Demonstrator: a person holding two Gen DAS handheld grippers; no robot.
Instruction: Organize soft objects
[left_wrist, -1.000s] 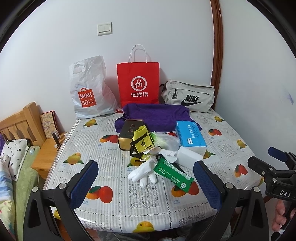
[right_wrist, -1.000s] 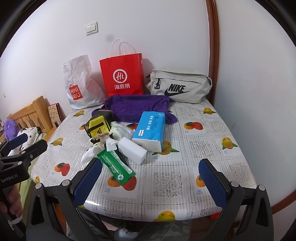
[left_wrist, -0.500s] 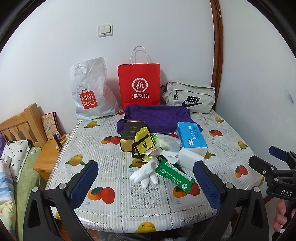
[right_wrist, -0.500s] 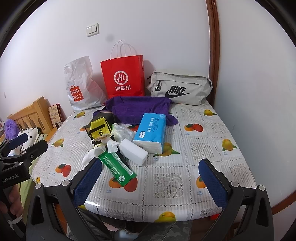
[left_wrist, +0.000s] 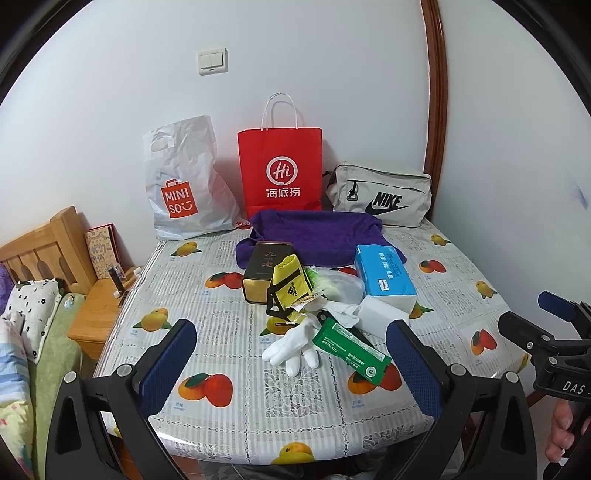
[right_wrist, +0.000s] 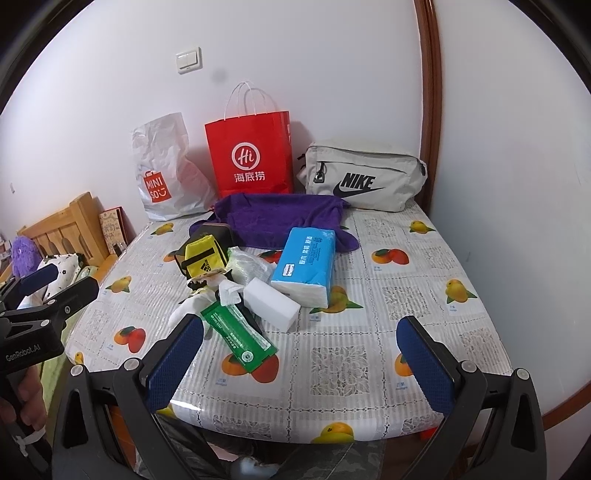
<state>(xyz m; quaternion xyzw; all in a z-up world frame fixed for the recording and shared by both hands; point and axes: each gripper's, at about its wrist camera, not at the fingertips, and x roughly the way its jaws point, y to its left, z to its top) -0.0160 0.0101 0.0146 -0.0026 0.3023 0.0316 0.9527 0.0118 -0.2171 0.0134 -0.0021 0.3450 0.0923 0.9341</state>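
Soft items — glove (left_wrist: 291, 347), purple towel (left_wrist: 317, 236), tissue pack (left_wrist: 384, 271) — heaped mid-table (left_wrist: 229, 406), unsorted, bags lined behind, likely as destinations. My left gripper (left_wrist: 291, 365) and right gripper (right_wrist: 299, 363) hover short of the pile, jaws wide, holding nothing.

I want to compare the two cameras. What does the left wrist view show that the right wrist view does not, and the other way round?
Only the left wrist view shows the white glove's fingers spread out, the gold face of the dark tin, and the right gripper at its edge. Only the right wrist view shows the purple plush by the headboard and the left gripper. Both show the red bag, Nike pouch, purple towel, blue tissue pack and green packet, and both grippers open.
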